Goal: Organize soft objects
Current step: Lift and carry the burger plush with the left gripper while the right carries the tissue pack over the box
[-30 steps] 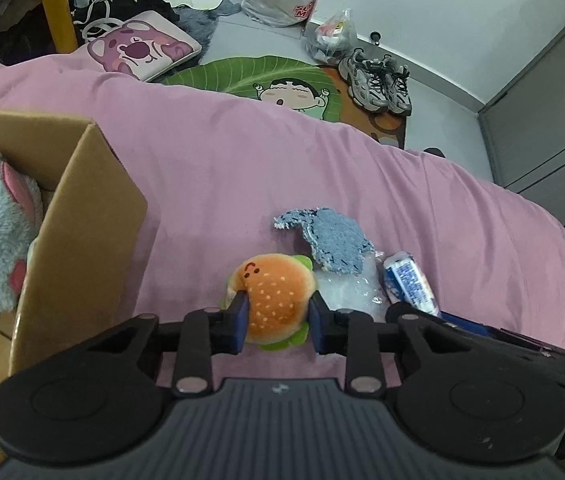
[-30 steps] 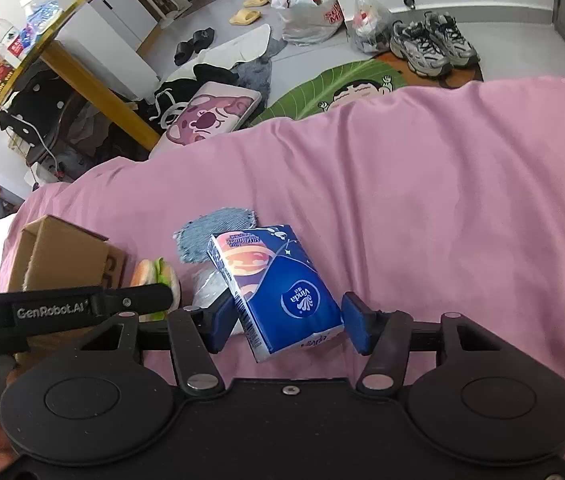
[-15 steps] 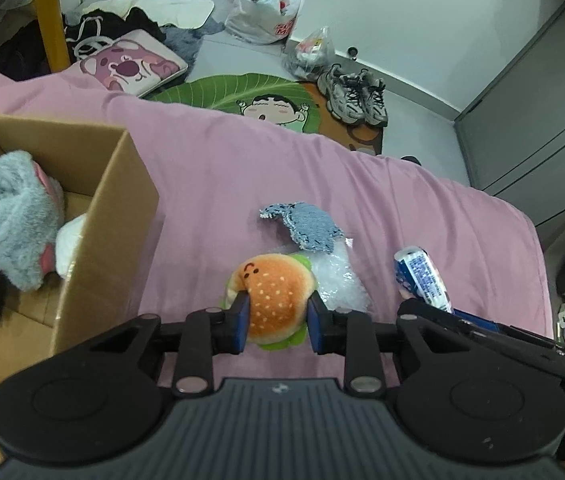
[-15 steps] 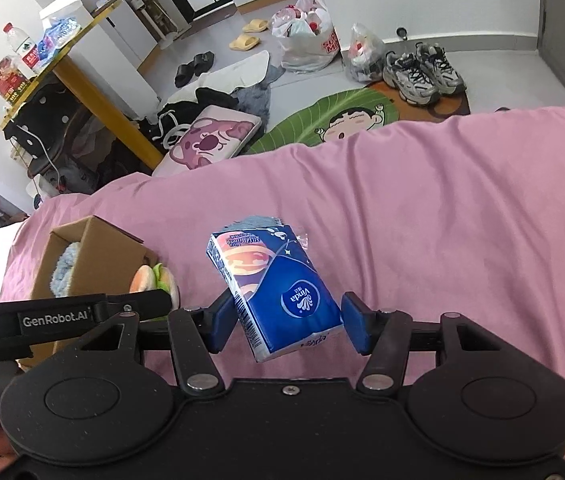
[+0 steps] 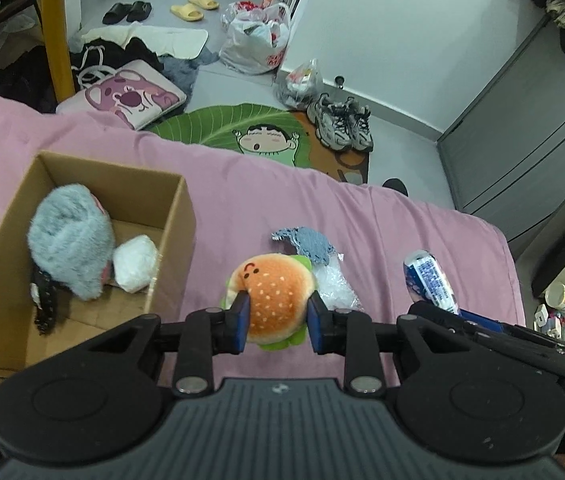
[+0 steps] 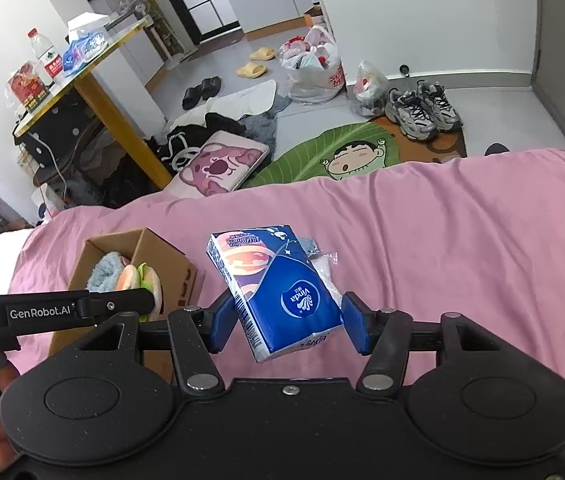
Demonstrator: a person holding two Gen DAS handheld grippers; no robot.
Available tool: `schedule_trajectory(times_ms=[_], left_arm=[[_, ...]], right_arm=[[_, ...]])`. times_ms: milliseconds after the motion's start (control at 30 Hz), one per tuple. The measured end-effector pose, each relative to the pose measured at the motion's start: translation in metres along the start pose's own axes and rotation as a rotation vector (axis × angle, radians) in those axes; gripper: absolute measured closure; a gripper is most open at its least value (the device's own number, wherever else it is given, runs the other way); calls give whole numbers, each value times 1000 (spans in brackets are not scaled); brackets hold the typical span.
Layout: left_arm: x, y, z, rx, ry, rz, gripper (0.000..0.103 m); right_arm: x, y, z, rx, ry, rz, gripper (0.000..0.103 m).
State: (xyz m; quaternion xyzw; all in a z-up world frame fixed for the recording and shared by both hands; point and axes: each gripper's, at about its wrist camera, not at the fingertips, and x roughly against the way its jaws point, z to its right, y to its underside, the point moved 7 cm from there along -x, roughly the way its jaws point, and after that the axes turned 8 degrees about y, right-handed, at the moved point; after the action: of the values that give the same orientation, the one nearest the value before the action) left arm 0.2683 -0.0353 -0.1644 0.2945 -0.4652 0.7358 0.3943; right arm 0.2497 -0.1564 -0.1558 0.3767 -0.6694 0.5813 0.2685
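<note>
My left gripper (image 5: 276,322) is shut on a burger plush (image 5: 272,298) and holds it in the air above the pink bed, just right of an open cardboard box (image 5: 170,236). The box holds a grey plush (image 5: 68,246) and a white soft ball (image 5: 134,264). My right gripper (image 6: 288,322) is shut on a blue tissue pack (image 6: 276,290), lifted above the bed; the pack also shows in the left wrist view (image 5: 430,282). The burger plush (image 6: 142,282) and the box (image 6: 154,246) show at the left of the right wrist view.
A grey-blue cloth (image 5: 306,242) and a clear plastic bag (image 5: 332,284) lie on the pink bedspread (image 5: 274,196) under the burger. Beyond the bed's far edge lie a floor mat (image 5: 242,128), sneakers (image 5: 340,122), bags and a pink cushion (image 5: 126,98).
Both grippers have risen well above the bed with their loads. The left gripper now sees down into the box; the burger sits nearer the box's right wall.
</note>
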Motion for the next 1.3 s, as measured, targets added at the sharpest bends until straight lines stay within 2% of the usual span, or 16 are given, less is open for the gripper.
schedule_trajectory(times_ms=[367,533,833,1067,1300], left_arm=[[36,3,-19,-48,14,14,75],[55,-1,-32,-46,-2,59,75],[78,2,-57,-66,-44,91,75],[89,2,-84,-61,-50,102,74],[85,4,-109,-36,-59,70,74]], right_arm=[[23,9,-21,-18,40,63,48],[28,8,-35,10,73,94,48],[32,7,-69,59,42,116,48],[25,7,-98,85,24,108,48],[11,13,-127,108,1,81,48]])
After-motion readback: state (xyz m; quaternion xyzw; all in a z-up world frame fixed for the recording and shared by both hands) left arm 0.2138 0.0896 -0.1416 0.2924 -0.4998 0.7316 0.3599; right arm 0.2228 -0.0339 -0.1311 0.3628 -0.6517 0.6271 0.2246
